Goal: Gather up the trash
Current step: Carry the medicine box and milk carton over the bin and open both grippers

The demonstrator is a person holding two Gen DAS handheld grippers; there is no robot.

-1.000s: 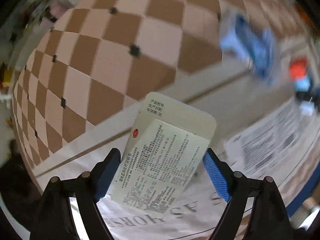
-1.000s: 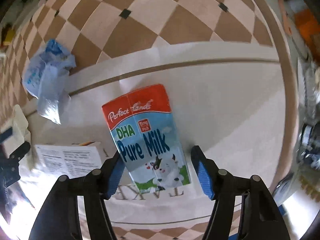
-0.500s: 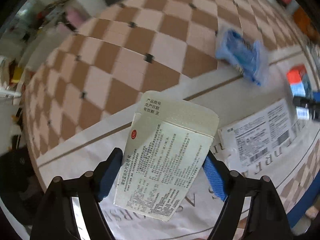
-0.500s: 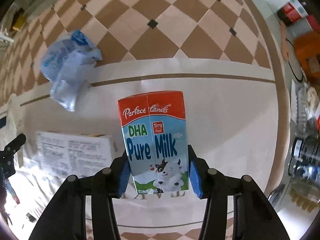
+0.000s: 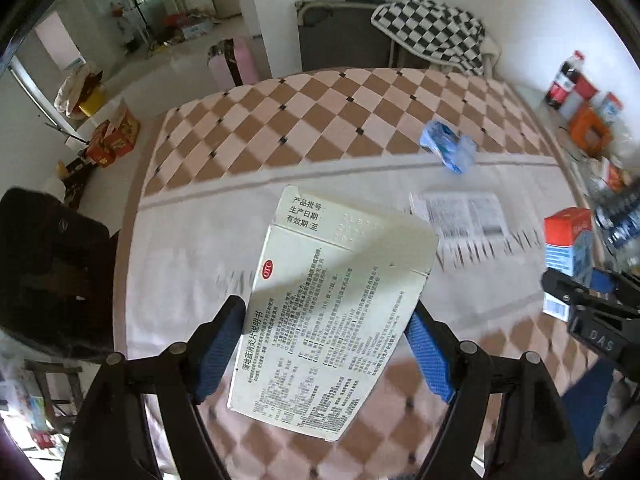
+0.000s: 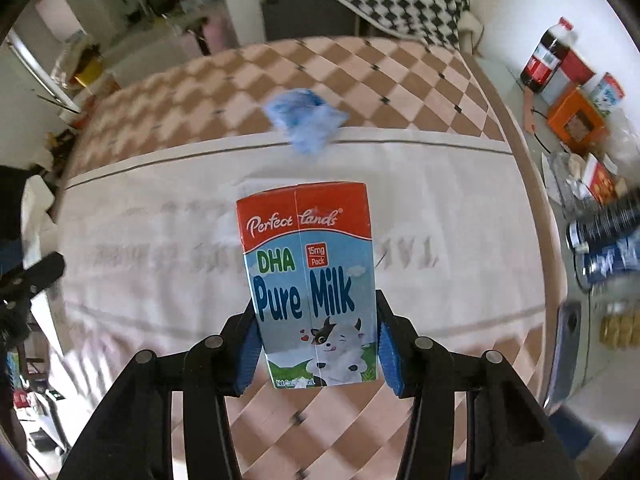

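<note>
We are gripping a medicine box (image 5: 332, 312) with the left gripper (image 5: 326, 350) and a milk carton (image 6: 312, 280) with the right gripper (image 6: 318, 354), both above the checkered mat (image 5: 320, 120).

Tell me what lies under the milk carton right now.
The milk carton, held in the right gripper, hangs over the pale mat with faint lettering. Whatever sits directly behind it is hidden.

- Brown-and-pink checkered floor mat (image 5: 320, 120) with small black diamonds
- White plaster wall (image 5: 540, 20)
- Black-and-white checkered blanket (image 5: 432, 36) over dark furniture
- Bright glass doorway (image 5: 136, 4)
</note>
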